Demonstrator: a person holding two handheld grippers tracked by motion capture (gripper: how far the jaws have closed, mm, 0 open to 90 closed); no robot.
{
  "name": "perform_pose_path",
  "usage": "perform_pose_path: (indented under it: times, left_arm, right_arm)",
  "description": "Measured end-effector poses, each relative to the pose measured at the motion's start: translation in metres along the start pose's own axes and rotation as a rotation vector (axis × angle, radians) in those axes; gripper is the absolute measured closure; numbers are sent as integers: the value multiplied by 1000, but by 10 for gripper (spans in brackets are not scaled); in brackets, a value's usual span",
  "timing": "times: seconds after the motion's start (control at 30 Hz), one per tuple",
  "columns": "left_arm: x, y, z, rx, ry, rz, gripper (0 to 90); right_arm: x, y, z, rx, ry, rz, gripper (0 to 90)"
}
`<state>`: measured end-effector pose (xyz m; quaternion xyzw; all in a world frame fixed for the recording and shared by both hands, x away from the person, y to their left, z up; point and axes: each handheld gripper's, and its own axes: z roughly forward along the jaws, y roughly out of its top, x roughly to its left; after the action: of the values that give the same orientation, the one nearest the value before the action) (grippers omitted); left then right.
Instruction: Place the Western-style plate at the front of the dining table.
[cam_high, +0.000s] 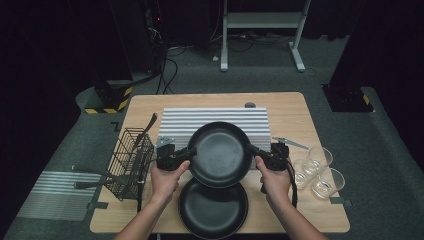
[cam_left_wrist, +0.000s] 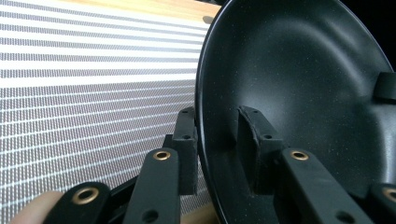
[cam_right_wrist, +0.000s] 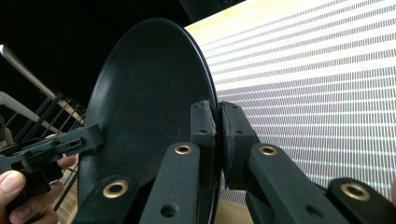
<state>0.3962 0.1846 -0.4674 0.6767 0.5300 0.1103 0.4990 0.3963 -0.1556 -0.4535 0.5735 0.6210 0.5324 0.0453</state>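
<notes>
A black round plate (cam_high: 220, 155) hangs tilted over the striped mat (cam_high: 215, 120), held from both sides. My left gripper (cam_high: 192, 150) clamps its left rim. In the left gripper view the jaws (cam_left_wrist: 217, 135) straddle the plate's wall (cam_left_wrist: 303, 70), one pad outside and one inside. My right gripper (cam_high: 251, 149) pinches the right rim, and its pads (cam_right_wrist: 218, 121) press on the plate's edge (cam_right_wrist: 144, 93). A second black plate (cam_high: 213, 210) lies flat on the table near the front edge, partly under the lifted one. The left gripper (cam_right_wrist: 70, 140) also shows across the plate in the right gripper view.
A black wire basket (cam_high: 130, 162) with long-handled utensils stands at the table's left edge. Three clear glasses (cam_high: 317, 172) stand at the right, with a thin metal tool (cam_high: 290, 143) behind them. Another striped mat (cam_high: 50, 190) lies on the floor at left.
</notes>
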Motion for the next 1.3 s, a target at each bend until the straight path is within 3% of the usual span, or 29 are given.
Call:
perform_pose_path:
  times: [0.33, 0.57, 1.3]
  left_arm:
    - [10, 10, 15, 8, 5, -16, 698]
    - [17, 15, 31, 21, 17, -27, 697]
    - [46, 32, 64, 63, 63, -72, 699]
  right_arm:
    - [-6, 14, 17, 3, -7, -10, 850]
    - [-18, 22, 30, 9, -7, -20, 850]
    - [-36, 34, 74, 31, -15, 15, 849]
